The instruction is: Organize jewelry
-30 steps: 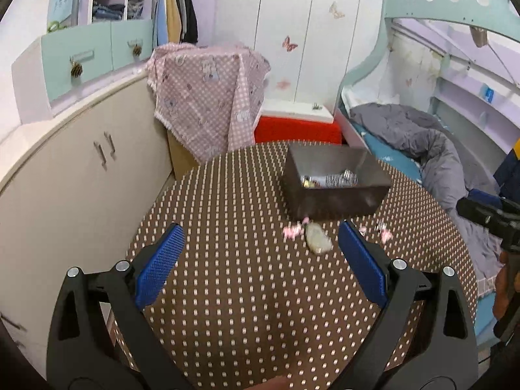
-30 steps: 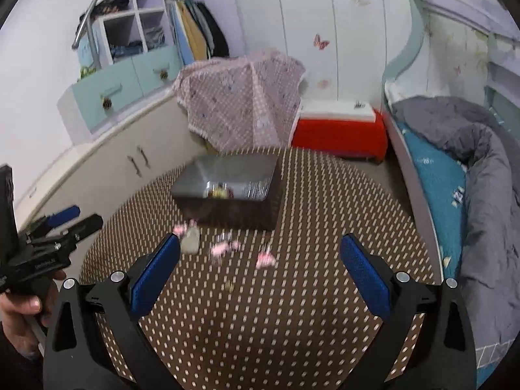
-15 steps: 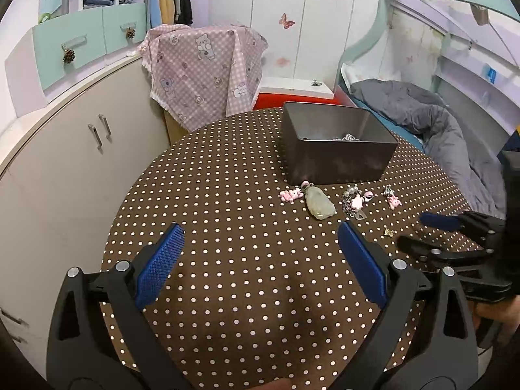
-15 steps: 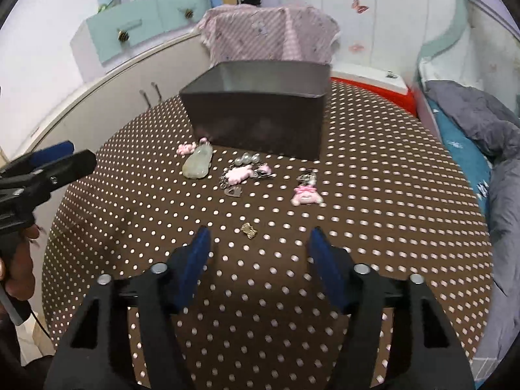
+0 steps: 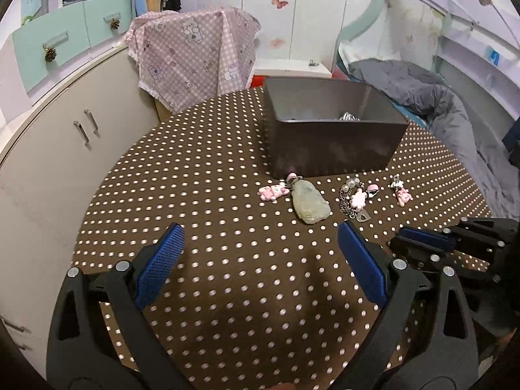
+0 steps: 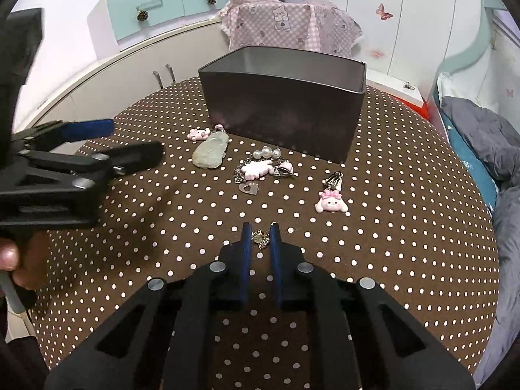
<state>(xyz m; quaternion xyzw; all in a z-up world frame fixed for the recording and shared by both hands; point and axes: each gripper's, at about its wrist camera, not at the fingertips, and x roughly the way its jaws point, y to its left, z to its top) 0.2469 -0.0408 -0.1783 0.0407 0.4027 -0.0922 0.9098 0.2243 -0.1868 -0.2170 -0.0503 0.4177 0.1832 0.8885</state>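
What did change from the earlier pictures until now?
The right gripper came down to the table and its fingers have just been closing around the small gold charm. The left gripper sank a little, still open. Box and other jewelry stayed put.

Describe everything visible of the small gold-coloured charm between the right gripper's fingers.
The small gold charm is a tiny, ornate piece that looks like metal, its detail too fine to make out. It lies flat on the dotted tablecloth, nearest the camera of all the jewelry, apart from the other pieces. The right gripper has just been closing around it; the blue fingers flank it closely, but contact cannot be confirmed.
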